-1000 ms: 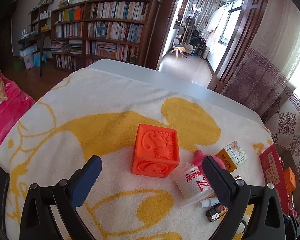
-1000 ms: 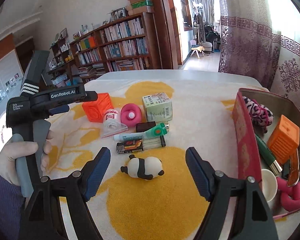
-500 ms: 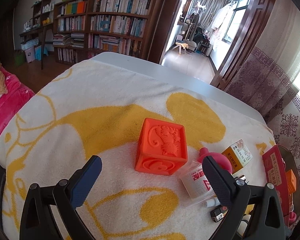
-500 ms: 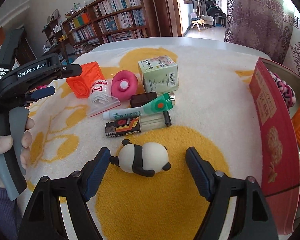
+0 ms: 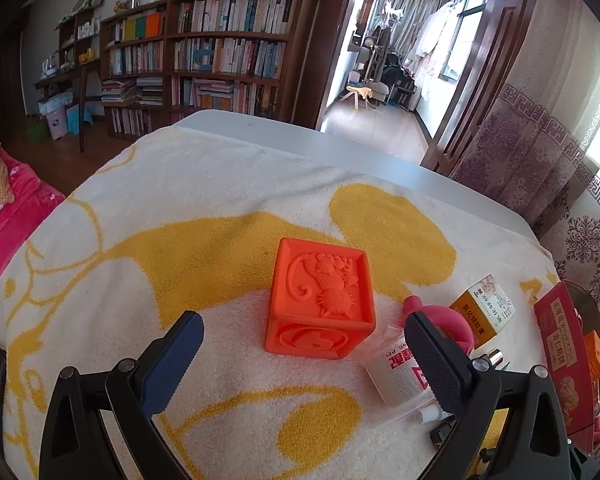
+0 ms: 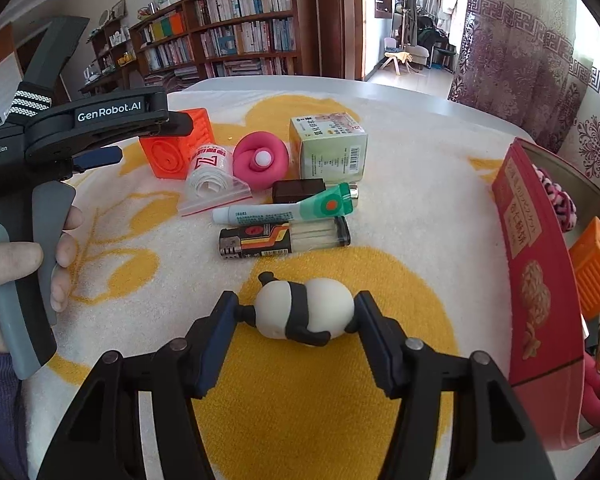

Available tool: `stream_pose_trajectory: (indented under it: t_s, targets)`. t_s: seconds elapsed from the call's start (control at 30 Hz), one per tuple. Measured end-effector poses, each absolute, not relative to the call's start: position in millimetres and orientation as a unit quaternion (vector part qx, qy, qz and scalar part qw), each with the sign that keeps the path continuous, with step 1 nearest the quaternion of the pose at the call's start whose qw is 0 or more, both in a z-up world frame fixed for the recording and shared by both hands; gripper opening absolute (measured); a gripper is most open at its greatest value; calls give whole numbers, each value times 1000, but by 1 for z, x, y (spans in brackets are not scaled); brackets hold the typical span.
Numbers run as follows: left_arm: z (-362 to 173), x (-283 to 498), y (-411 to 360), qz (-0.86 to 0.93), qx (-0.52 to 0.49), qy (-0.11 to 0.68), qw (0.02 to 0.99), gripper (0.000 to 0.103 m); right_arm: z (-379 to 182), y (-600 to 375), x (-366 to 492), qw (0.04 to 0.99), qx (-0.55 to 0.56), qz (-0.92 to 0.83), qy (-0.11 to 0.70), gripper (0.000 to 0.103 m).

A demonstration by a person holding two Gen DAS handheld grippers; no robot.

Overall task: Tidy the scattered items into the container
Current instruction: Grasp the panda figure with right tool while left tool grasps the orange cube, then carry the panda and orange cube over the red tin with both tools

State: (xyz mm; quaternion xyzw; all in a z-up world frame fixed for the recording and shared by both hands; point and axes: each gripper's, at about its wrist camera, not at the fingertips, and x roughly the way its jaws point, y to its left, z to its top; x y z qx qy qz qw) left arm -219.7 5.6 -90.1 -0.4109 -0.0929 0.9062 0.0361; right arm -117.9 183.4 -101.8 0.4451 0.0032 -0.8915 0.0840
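My right gripper [image 6: 296, 312] is shut on a black-and-white panda toy [image 6: 304, 308] that lies on the yellow-and-white towel [image 6: 300, 380]; both pads touch its ends. The red container [image 6: 540, 276] stands to the right. My left gripper [image 5: 300, 352] is open, its jaws wide on either side of an orange embossed cube [image 5: 320, 300] just ahead of it. The cube also shows in the right wrist view [image 6: 180, 148], partly behind the left gripper's body [image 6: 100, 124].
Between cube and container lie a rolled tape in a plastic bag [image 6: 210, 176], a pink round toy [image 6: 260, 158], a green-and-white box [image 6: 328, 148], a small dark box [image 6: 298, 192], a tube [image 6: 284, 210] and a lighter [image 6: 284, 238]. The container holds several items, including an orange block [image 6: 594, 268].
My right gripper has moved down and forward to the panda and closed on it. My left gripper has moved closer to the orange cube and stayed open.
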Motion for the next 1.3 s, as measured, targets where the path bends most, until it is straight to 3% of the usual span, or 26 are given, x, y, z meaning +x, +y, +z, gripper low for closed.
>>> stream_pose_trajectory:
  t_s: [0.4, 0.47, 0.53, 0.57, 0.77, 1.3]
  targets:
    - [-121, -257, 0, 885, -453, -103, 30, 102, -101, 184, -117, 86, 441, -893, -6, 64]
    - [-119, -256, -2, 884, -454, -106, 32, 91, -98, 184, -113, 86, 431, -898, -8, 64]
    - [-114, -253, -3, 881, -455, -121, 51, 62, -95, 184, -110, 91, 424, -901, -8, 64]
    - [-111, -250, -2, 879, -454, -130, 61, 55, -94, 183, -109, 94, 421, -902, -7, 64]
    - [-91, -232, 8, 903, -418, -90, 41, 54, -87, 180, -103, 106, 408, -907, -6, 64]
    - [-58, -204, 14, 911, -387, -110, 85, 54, -47, 227, -90, 80, 343, -932, -84, 64]
